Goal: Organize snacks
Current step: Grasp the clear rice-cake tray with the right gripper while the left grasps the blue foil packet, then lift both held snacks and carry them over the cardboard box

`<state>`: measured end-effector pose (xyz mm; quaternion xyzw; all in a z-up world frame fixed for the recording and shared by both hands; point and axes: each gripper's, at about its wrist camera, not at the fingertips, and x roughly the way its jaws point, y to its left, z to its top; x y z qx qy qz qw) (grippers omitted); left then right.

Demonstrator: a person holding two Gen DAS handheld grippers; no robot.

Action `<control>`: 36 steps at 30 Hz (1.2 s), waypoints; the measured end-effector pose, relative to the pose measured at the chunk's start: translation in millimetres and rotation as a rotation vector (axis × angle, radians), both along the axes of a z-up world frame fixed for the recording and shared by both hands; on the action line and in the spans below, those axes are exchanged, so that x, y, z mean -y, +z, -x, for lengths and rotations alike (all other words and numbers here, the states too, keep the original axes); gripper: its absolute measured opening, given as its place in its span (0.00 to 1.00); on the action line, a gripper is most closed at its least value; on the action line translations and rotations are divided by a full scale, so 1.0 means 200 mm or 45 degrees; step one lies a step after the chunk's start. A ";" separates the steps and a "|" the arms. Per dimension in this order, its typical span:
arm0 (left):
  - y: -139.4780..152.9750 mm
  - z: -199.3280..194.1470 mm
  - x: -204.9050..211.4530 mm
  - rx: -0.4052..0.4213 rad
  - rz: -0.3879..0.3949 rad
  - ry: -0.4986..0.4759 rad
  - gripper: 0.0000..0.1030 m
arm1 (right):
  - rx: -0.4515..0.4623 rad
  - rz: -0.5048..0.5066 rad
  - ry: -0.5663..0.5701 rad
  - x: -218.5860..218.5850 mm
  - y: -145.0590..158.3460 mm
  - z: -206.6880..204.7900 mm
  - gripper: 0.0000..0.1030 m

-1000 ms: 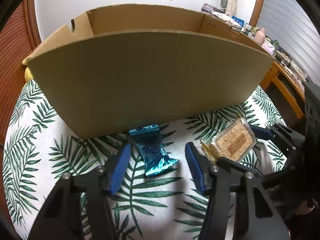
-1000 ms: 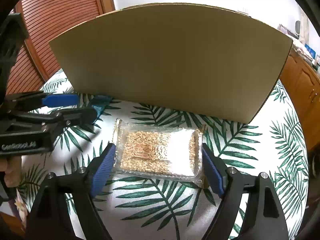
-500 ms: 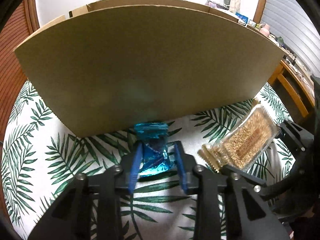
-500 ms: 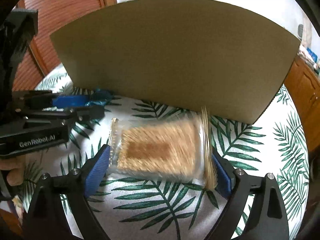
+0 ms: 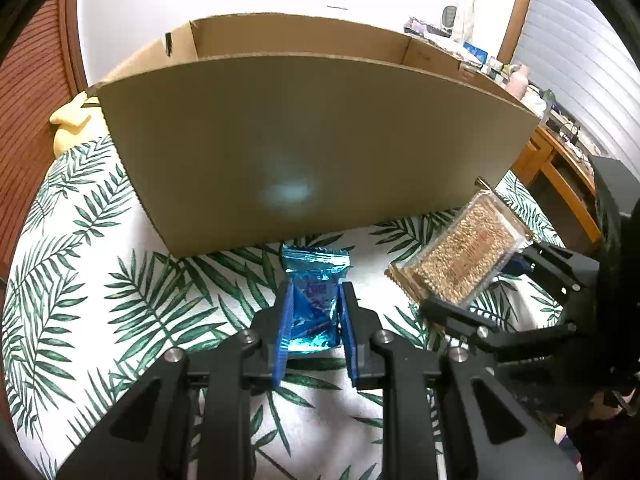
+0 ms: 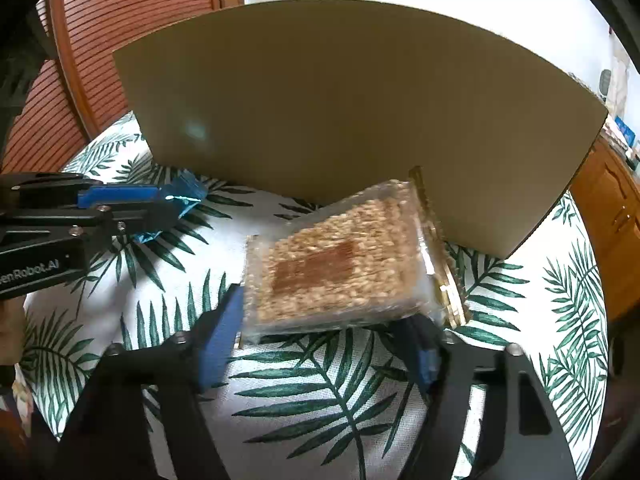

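Your left gripper [image 5: 314,312] carries readable lettering, "enRobot.AI"; the writing on both packets is too blurred to read. You have two snacks: one blue foil packet [image 5: 314,300] clamped in it, and one clear sesame bar packet [image 6: 340,260], which your right gripper [image 6: 320,344] has just closed on, tilted above the leaf-print tablecloth [image 6: 320,400], beside one cardboard box [image 5: 312,152].

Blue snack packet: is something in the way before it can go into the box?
Yes. The cardboard box's tall near wall stands right behind the blue snack packet held in the left tongs, so it must go up over the rim.
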<state>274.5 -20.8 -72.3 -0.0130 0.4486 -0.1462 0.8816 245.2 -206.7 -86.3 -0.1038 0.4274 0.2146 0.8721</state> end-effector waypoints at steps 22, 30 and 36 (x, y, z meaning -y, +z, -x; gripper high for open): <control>0.05 0.05 0.01 0.016 -0.009 -0.014 0.20 | 0.044 -0.170 0.025 0.11 0.07 0.03 0.28; 0.06 0.07 0.02 0.037 0.004 -0.024 0.20 | 0.095 -0.229 0.042 0.18 0.14 0.16 0.28; 0.15 0.11 0.01 0.102 0.025 -0.045 0.20 | 0.155 -0.262 0.055 0.21 0.23 0.22 0.27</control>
